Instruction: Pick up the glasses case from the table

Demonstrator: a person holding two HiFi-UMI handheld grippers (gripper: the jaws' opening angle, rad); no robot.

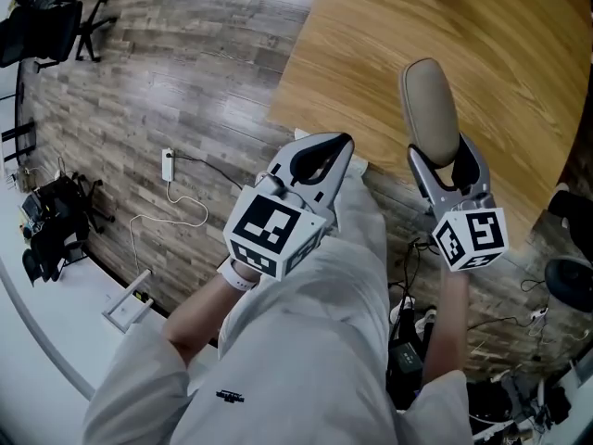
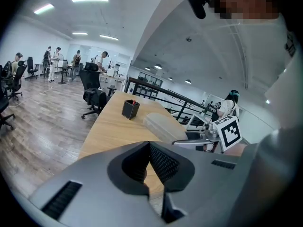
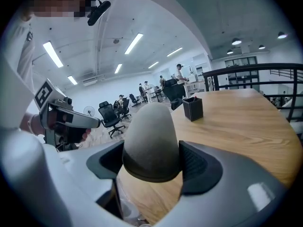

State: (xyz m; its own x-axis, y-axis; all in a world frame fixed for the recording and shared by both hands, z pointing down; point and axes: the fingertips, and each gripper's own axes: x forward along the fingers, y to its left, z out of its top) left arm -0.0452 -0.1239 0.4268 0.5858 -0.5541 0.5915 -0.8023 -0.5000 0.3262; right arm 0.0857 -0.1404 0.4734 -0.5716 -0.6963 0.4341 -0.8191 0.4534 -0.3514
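White sleeves and lap (image 1: 306, 341) of the person fill the 6 o'clock half of the head view, closest to the lens. Beyond them the wooden worktop (image 1: 500, 44) spreads from 12 to 2 o'clock, with plank floor (image 1: 185, 63) from 9 to 11 o'clock. The left hand-held gripper (image 1: 345, 146) sits near the middle of the view, its marker cube toward 7 o'clock and its tips aimed at 1 o'clock. Its own view shows the pads pressed together at the tips with nothing between them, so it is clenched and idle. The right hand-held gripper (image 1: 445, 160) is at 3 o'clock, forearm running down to 5 o'clock, nose toward 12 o'clock. It is grasping the glasses case (image 1: 429, 109) by one end, a pad on each flank. The rest of the grey, rounded case juts past the jaws over the worktop's near edge, toward 1 o'clock. A small black box (image 3: 192, 109) stands well apart, farther along the wood. By my reading the grasp is made and the lift is in hand or just done. Wood shows beneath the case in the right gripper view, yet no view shows the gap plainly. What the next move calls for is a steady squeeze and a level raise, since the long overhang could let the case pivot in the pads.
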